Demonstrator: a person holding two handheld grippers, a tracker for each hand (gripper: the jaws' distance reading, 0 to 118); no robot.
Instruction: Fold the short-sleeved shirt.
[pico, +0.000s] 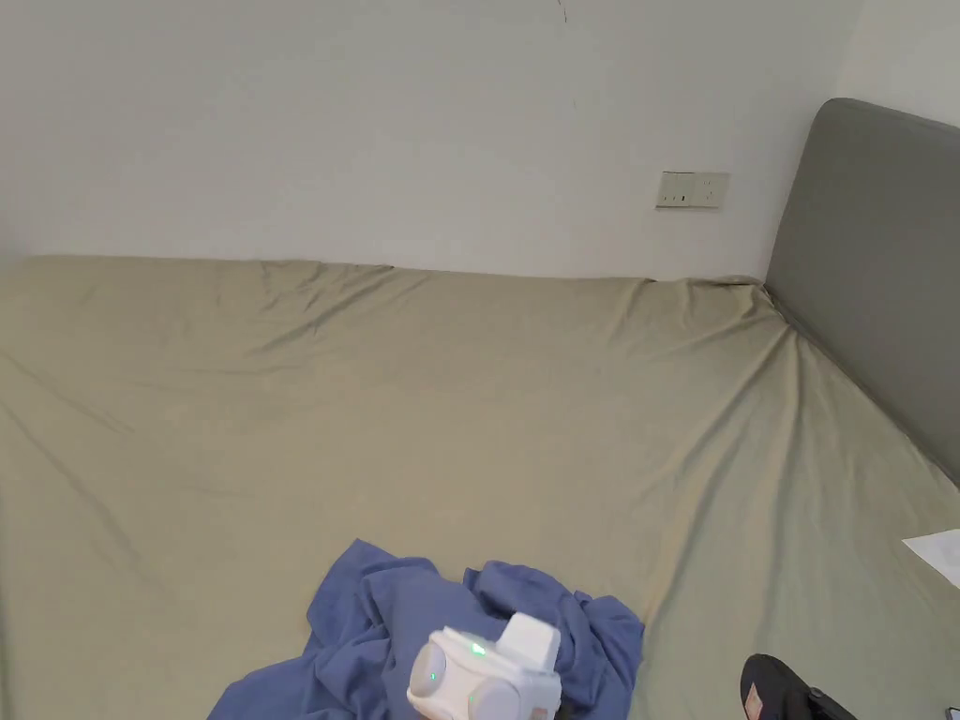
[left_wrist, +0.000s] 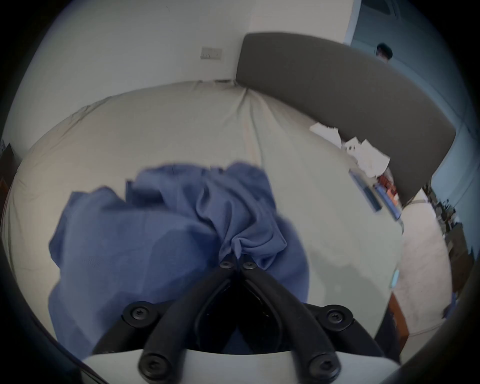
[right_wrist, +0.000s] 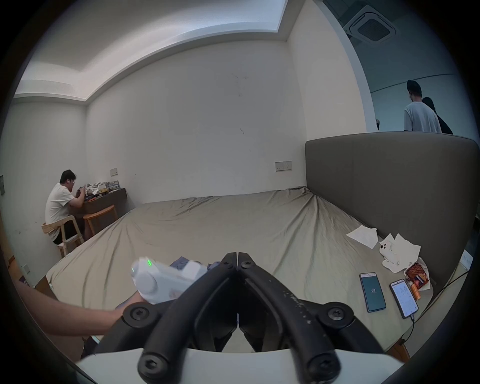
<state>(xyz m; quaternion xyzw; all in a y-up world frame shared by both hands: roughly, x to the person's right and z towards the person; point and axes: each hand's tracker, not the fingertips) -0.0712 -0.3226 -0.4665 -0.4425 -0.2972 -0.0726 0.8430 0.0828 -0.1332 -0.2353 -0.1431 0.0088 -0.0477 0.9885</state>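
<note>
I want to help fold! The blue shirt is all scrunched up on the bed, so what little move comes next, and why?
Probably lift the shirt with the left gripper, already pinching a bunched fold, so the crumpled cloth hangs open; the right gripper is shut and empty.

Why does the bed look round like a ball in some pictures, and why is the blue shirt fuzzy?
In the left gripper view, a wide bulging lens bends the bed into a dome and darkens the corners; the shirt is smeared along its edges, probably by motion. In the right gripper view, the headboard curves the same way. In the head view, lines stay straight, with soft, even light.
</note>
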